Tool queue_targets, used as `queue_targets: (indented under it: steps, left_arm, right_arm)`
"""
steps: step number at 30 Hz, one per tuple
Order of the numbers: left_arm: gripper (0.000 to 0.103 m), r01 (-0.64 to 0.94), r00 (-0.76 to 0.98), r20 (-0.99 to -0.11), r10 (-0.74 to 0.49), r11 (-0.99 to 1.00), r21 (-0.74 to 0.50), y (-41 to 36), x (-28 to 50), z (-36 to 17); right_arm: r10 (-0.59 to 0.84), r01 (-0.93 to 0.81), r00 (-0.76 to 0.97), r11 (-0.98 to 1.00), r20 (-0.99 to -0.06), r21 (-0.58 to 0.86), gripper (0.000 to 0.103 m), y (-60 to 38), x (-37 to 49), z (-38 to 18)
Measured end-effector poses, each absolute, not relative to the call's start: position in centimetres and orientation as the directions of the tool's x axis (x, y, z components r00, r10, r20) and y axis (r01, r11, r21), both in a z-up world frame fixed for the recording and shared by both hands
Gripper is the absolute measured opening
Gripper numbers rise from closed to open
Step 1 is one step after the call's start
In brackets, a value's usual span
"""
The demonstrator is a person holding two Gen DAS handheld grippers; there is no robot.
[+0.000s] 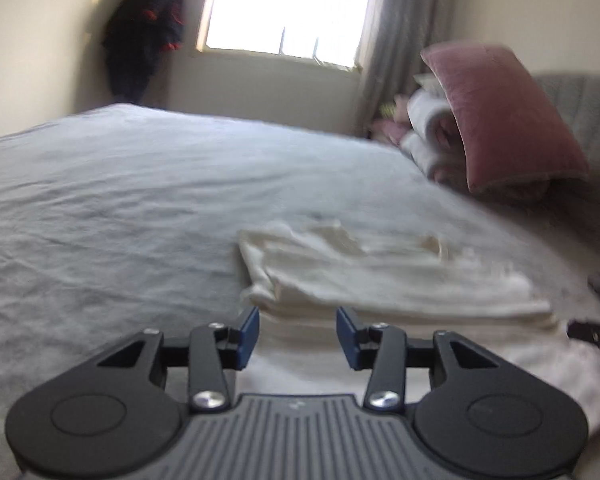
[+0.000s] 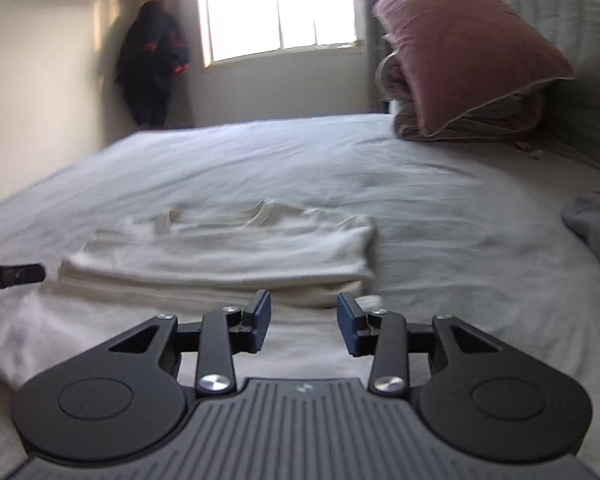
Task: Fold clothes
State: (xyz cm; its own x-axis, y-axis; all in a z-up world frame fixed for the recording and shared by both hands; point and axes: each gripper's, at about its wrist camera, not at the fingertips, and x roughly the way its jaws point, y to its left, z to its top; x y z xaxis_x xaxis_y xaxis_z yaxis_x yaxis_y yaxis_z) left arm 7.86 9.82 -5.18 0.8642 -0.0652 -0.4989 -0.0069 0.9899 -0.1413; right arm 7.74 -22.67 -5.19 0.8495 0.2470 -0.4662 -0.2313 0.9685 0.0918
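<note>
Just ahead of the left hand-held gripper and right hand-held gripper, both spread and empty, the cream garment is lying folded; pinching its near corners evenly seems advisable.

Both wrist cameras sit low over the bed, facing the window; both share the cream garment.

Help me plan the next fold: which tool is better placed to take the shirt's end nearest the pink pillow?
Right, probably: the right tool stands open just before that corner of the shirt; the left tool sits at the opposite end.
</note>
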Motion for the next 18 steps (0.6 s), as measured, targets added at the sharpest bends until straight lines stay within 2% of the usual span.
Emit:
queue_targets:
  steps: [1,3,6,8,10,15,18]
  left_arm:
    - [0.045,-0.004,0.844,-0.533,-0.065,0.992,-0.129,9.8,8.3,-5.9]
    - [0.044,0.01,0.836,-0.543,-0.082,0.991,-0.133,10.2,8.5,-6.6]
    - [0.044,-0.006,0.833,-0.55,-0.069,0.991,-0.133,10.4,8.2,-6.0]
    - [0.05,-0.017,0.83,-0.555,-0.061,0.991,-0.134,10.6,8.0,-5.6]
    - [0.052,-0.029,0.824,-0.563,-0.063,0.988,-0.153,11.0,7.6,-5.0]
    - [0.057,-0.049,0.752,-0.642,-0.146,0.96,-0.275,13.7,6.7,-4.4]
    - [0.058,-0.104,0.704,-0.668,-0.242,0.895,-0.434,17.0,5.9,-4.6]
  right_arm:
    - [0.244,-0.231,0.834,0.969,-0.495,0.088,0.041,-22.5,8.2,-5.8]
    - [0.24,-0.213,0.812,0.971,-0.532,0.112,0.041,-22.8,9.0,-6.9]
    - [0.265,-0.176,0.816,0.96,-0.513,0.217,0.038,-24.8,9.2,-6.7]
    - [0.229,-0.143,0.827,0.969,-0.514,0.202,0.042,-25.2,8.8,-6.3]
    - [0.23,-0.135,0.822,0.967,-0.521,0.215,0.043,-25.8,8.3,-6.0]
    - [0.27,-0.12,0.797,0.947,-0.54,0.297,0.049,-28.3,6.6,-5.4]
    - [0.292,-0.091,0.784,0.927,-0.549,0.364,0.055,-30.5,5.5,-5.1]
